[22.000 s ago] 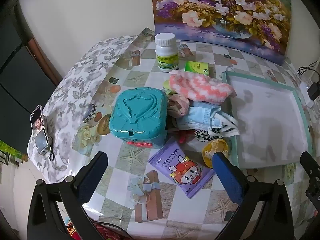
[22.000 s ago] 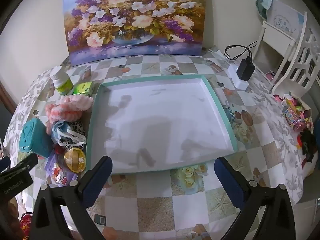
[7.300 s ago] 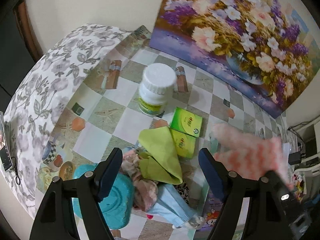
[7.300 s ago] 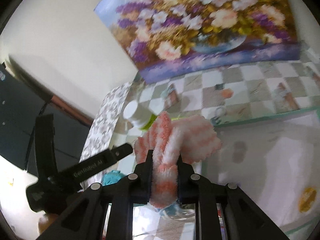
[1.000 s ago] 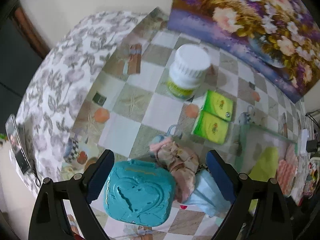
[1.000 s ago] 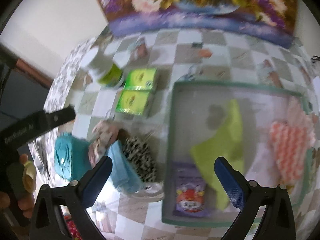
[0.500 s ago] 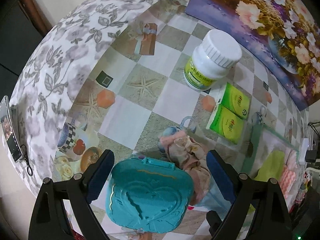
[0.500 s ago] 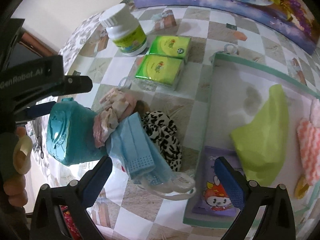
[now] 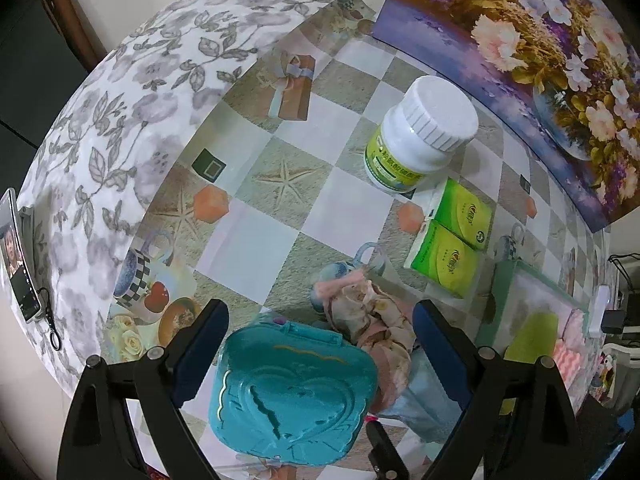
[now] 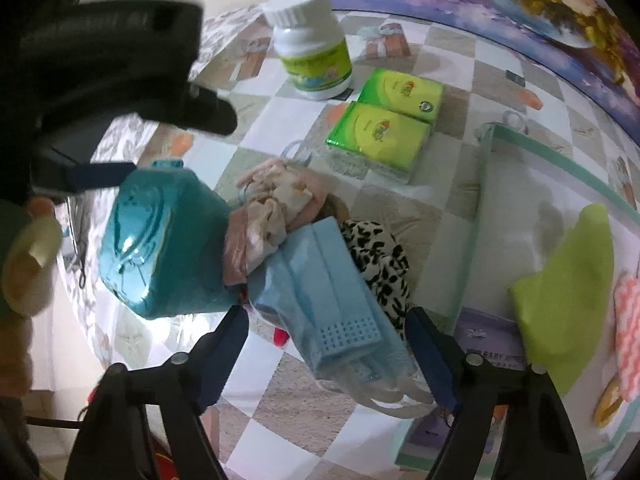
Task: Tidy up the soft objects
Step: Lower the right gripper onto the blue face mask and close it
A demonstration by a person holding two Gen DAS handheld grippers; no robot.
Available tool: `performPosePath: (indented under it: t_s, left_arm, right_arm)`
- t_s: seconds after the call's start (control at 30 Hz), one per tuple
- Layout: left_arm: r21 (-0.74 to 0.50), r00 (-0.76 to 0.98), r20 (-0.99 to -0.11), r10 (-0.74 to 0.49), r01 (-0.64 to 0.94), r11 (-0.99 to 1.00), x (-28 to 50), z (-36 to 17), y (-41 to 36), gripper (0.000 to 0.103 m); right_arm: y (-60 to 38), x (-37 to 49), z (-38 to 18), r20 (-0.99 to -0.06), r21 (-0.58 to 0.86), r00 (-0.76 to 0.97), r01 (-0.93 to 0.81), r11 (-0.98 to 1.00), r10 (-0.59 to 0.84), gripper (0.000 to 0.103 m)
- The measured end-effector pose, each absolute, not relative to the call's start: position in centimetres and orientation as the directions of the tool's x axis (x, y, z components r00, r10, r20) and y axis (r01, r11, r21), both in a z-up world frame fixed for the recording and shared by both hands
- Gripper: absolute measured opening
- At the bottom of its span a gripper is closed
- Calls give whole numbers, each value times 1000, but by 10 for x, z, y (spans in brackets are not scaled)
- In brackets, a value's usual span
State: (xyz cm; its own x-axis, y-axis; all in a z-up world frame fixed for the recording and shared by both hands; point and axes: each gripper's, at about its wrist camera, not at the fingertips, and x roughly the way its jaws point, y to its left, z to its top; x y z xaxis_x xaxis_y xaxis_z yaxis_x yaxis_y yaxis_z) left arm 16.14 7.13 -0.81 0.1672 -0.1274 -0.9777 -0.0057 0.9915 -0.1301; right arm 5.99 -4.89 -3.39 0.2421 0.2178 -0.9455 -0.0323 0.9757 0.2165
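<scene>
A light blue face mask lies on the table, leaning on a leopard-print cloth and a pink scrunchie. My right gripper points down over the mask with its jaws closing. The mask is between the fingers and a gap shows on each side. My left gripper hangs open above the teal box and the scrunchie, holding nothing. The tray holds a yellow-green cloth, a pink fluffy cloth and a purple wipes pack.
A white bottle and two green tissue packs stand behind the pile. A flower painting leans on the wall. A phone lies at the table's left edge. A person's hand shows at left.
My right gripper has come down and closer over the pile, so the blue mask now sits between its fingers, which stand narrower. The left gripper has hardly moved.
</scene>
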Motion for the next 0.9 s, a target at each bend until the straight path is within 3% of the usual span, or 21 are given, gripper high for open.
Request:
performPosePath:
  t_s: [0.07,0.2,0.3,0.57,0.67,0.9]
  left_arm:
    - [-128,167,-978,-126,0,992,161,-8,70,94]
    - [-129,171,-977,-128,5,992,160,-6,68,94]
    - [-131,176,-976,-130,9,991,160,-4,67,93]
    - [-141,187,-972,-142,21,990,159,1,62,93]
    - [-141,191,-971,-144,28,990,158,3,59,94]
    - [-141,198,-969,-148,50,989,157,6,52,93]
  right_arm:
    - [-44,59,-33,-944,209,248,-54,976,216,75]
    - [-40,58,-27,-942,184,272,-74,980,197,51]
    - [-42,56,-27,-941,187,270,-84,979,203,40]
    - [-62,57,-18,-923,227,297,-87,970,242,27]
    - [-67,58,-11,-912,249,315,-81,965,262,17]
    - [-78,57,-3,-896,284,336,-73,956,292,15]
